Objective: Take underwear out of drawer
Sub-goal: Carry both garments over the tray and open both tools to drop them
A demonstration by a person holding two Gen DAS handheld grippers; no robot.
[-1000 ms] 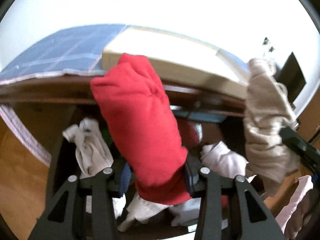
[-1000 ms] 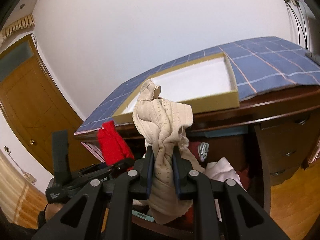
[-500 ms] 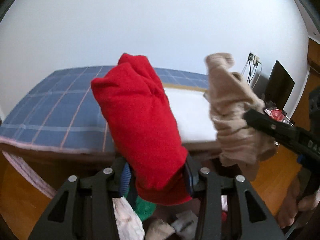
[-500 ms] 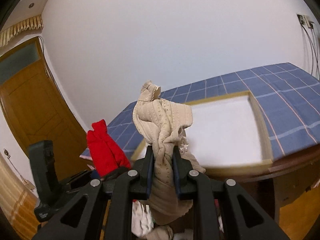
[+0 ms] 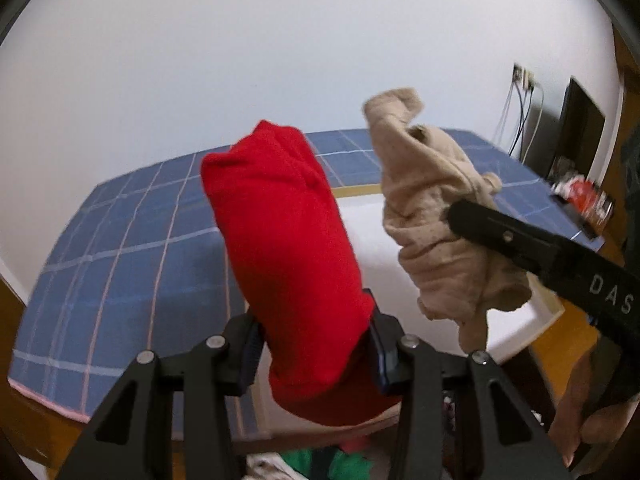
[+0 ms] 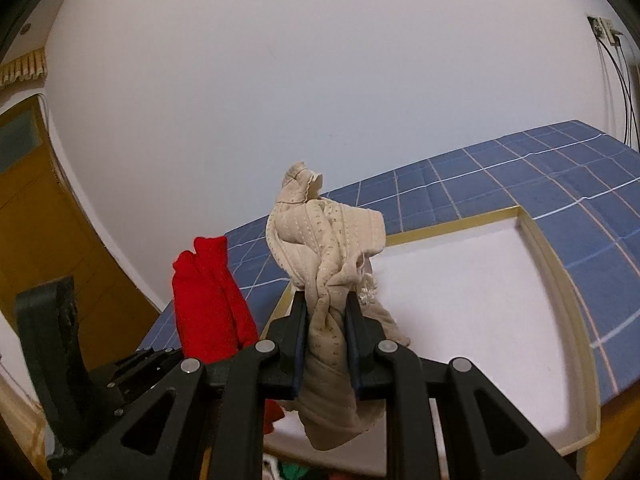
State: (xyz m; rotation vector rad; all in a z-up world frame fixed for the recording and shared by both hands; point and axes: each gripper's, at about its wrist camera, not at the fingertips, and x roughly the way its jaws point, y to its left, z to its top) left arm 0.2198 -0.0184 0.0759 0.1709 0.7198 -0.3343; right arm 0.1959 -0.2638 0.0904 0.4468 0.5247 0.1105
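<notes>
Both garments are out of the drawer. The left tool (image 5: pixel 314 346) pinches the red underwear (image 5: pixel 288 264); the right tool (image 6: pixel 326 334) pinches the beige underwear (image 6: pixel 328 248). Both hang above the white tray (image 6: pixel 556 276) on the table (image 6: pixel 500 172). Setting down probably remains. A second ago they were lower, at the drawer.

White tray (image 6: pixel 472 300) on blue checked cloth (image 6: pixel 560 168).

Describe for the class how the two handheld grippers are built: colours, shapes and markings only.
Both are matte black. The left gripper and right gripper have angular triangular linkage arms with silver rivets and dark blue finger pads. White letters "DAS" mark the right gripper's body. No cables or sleeves show.
</notes>
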